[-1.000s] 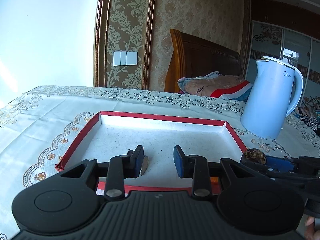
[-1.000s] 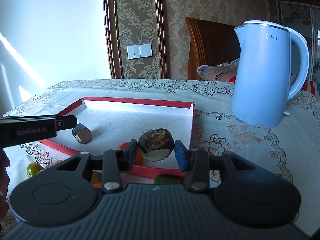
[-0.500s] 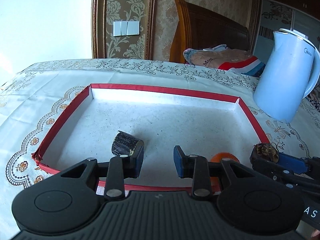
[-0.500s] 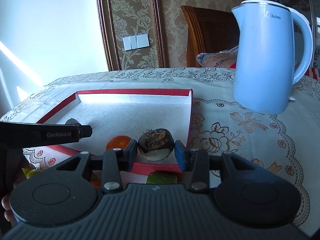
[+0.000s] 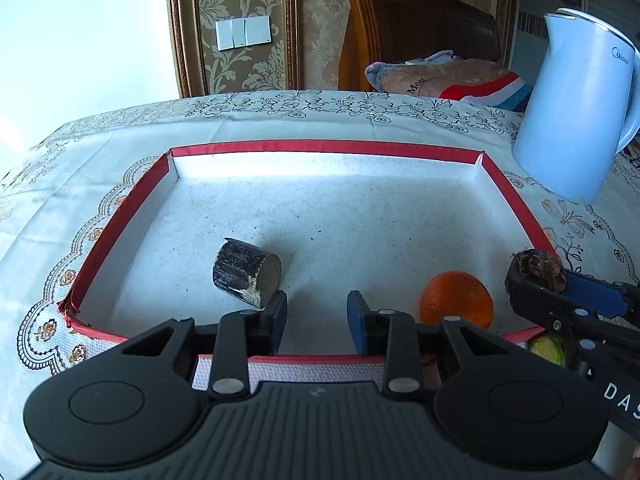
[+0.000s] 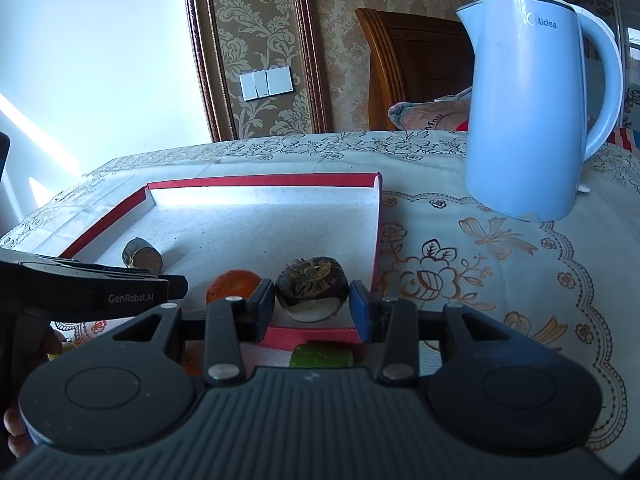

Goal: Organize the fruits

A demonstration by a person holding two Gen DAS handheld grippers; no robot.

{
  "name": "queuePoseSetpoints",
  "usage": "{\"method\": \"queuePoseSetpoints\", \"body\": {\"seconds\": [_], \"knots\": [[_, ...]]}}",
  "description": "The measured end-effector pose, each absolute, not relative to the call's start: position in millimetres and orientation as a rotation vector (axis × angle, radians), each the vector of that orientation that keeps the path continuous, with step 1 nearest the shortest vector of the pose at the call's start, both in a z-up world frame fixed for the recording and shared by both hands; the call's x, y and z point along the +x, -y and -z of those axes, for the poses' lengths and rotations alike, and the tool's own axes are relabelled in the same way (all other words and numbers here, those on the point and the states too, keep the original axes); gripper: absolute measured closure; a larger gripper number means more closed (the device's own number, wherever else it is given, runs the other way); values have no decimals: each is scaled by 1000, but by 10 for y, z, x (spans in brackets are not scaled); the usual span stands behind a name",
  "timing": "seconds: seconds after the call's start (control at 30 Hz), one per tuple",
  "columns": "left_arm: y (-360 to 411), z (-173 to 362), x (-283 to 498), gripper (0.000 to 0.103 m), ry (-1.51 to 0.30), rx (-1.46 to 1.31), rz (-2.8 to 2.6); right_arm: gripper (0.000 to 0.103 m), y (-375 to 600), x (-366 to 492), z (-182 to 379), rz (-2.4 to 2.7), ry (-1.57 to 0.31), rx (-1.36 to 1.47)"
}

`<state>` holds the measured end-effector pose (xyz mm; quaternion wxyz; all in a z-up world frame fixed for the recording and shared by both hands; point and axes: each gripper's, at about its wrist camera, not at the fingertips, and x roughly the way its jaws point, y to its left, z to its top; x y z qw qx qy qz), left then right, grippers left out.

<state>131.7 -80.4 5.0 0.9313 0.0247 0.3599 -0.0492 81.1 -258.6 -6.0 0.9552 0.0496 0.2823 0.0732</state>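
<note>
Nearest the cameras, a green fruit [image 6: 321, 355] lies on the worktop just outside the front rim of the red-edged tray [image 6: 260, 179], under the right tongs [image 6: 312, 300], which hold a dark, rough-skinned fruit with a pale underside [image 6: 311, 283] between their pads above the tray's front right corner. The left tongs [image 5: 316, 322] hang with their pads apart and nothing between them over the tray's front edge. Inside the tray, an orange [image 5: 456, 300] rests by the front right corner and a dark cylindrical piece [image 5: 246, 276] lies on its side toward the front left. Farther back, a pale blue kettle [image 6: 536, 116] stands on the embroidered tablecloth [image 6: 500, 260] toward the worktop's far right. The risks, by the look of it: the held fruit sits close to the tray's right wall, so a release here could drop it onto the rim and roll it out; set down carelessly, it could also knock the orange; and the two tongs work near each other, so either could clip the other.
</note>
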Motion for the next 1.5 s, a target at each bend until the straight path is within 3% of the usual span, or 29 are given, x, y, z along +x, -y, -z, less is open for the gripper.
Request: {"method": "queuePoseSetpoints", "body": {"seconds": [0.4,0.43,0.57,1.5], "knots": [[813,-36,1323,70,-738,48,106,65,2559,843,106,-151,-575,103],[817,-36,1323,68,-739,48,108,65,2556,845,110,-150,-574,101],[828,-47,1303,35,-731,51,106,65,2537,854,119,-147,-572,97],[728,-149,1093,35,-639,20,85,62,2551,836,134,-147,-557,111]]}}
